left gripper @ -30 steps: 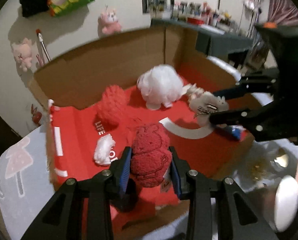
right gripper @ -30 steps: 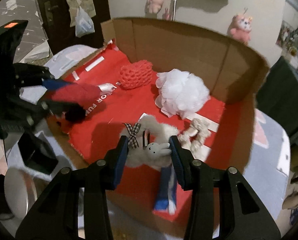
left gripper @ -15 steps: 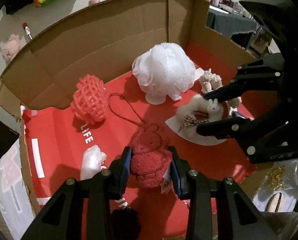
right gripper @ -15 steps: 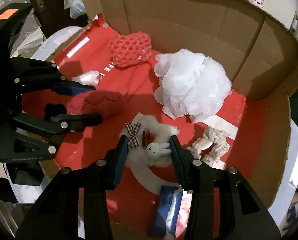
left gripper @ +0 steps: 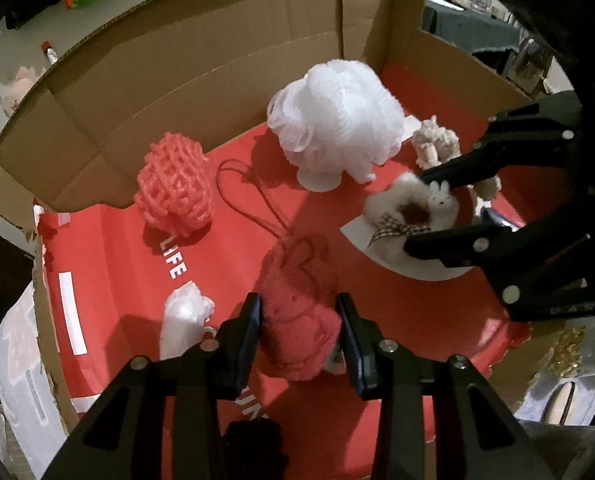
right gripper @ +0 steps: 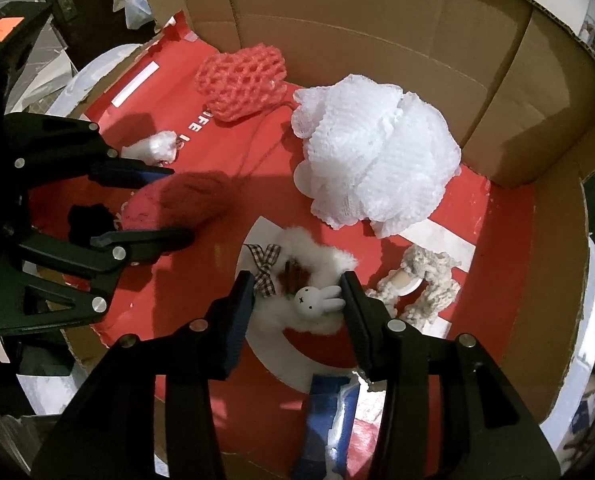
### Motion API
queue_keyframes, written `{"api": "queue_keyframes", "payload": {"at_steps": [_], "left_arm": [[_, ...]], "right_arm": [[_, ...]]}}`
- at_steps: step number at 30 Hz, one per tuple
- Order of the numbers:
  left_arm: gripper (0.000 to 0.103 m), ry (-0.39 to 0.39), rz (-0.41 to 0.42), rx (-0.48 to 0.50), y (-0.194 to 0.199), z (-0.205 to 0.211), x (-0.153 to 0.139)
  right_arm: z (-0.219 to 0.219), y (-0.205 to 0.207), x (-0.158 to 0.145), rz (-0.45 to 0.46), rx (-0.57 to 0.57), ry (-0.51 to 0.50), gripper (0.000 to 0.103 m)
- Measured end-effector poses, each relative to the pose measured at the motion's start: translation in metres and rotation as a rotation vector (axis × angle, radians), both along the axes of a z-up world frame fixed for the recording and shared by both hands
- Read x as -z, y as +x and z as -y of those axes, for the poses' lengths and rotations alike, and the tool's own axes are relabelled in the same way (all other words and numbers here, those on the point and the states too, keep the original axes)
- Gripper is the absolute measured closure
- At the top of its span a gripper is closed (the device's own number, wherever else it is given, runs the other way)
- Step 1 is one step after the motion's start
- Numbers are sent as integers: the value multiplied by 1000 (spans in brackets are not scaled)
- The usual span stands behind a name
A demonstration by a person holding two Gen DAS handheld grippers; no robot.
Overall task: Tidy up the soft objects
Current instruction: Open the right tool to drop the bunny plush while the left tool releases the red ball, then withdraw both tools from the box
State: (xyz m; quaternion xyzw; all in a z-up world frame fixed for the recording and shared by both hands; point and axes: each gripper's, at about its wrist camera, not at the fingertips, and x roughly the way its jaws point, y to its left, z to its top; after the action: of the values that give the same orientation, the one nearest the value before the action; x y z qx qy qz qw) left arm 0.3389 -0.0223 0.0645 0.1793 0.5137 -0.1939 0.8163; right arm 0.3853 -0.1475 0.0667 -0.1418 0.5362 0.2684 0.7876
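Observation:
A cardboard box (left gripper: pixel 177 80) with a red floor fills both views. My left gripper (left gripper: pixel 299 304) is shut on a red plush toy (left gripper: pixel 297 332), which rests low on the red floor near the front; the right wrist view shows this gripper (right gripper: pixel 179 204) and the toy (right gripper: pixel 185 204) at the left. My right gripper (right gripper: pixel 297 284) is shut on a white fluffy wreath (right gripper: pixel 329 260) with a small bunny and a checked bow, down on the floor. The left wrist view has that gripper (left gripper: pixel 415 212) and wreath (left gripper: pixel 389 204) at the right.
Inside the box lie a white mesh pouf (left gripper: pixel 337 120), a coral net sponge (left gripper: pixel 173 188), a small white tuft (left gripper: pixel 185 316) and a beige yarn toy (right gripper: pixel 425 280). A blue packet (right gripper: pixel 329 412) lies under my right gripper. A black pompom (left gripper: pixel 253 440) hangs under my left one.
Both grippers have come down and forward into the box with their toys. The red plush and the wreath now sit low against the red floor.

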Motion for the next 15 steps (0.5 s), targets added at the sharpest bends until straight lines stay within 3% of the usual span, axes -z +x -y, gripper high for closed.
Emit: {"api": "queue_keyframes", "payload": {"at_steps": [7, 11, 15], "left_arm": [[56, -13, 1, -12, 2, -2, 4], [47, -26, 20, -17, 2, -6, -1], [38, -58, 51, -29, -4, -8, -12]], "right_arm": [[-2, 0, 3, 10, -11, -22, 54], [-5, 0, 2, 20, -8, -22, 45], [-1, -5, -8, 43, 1, -7, 44]]}}
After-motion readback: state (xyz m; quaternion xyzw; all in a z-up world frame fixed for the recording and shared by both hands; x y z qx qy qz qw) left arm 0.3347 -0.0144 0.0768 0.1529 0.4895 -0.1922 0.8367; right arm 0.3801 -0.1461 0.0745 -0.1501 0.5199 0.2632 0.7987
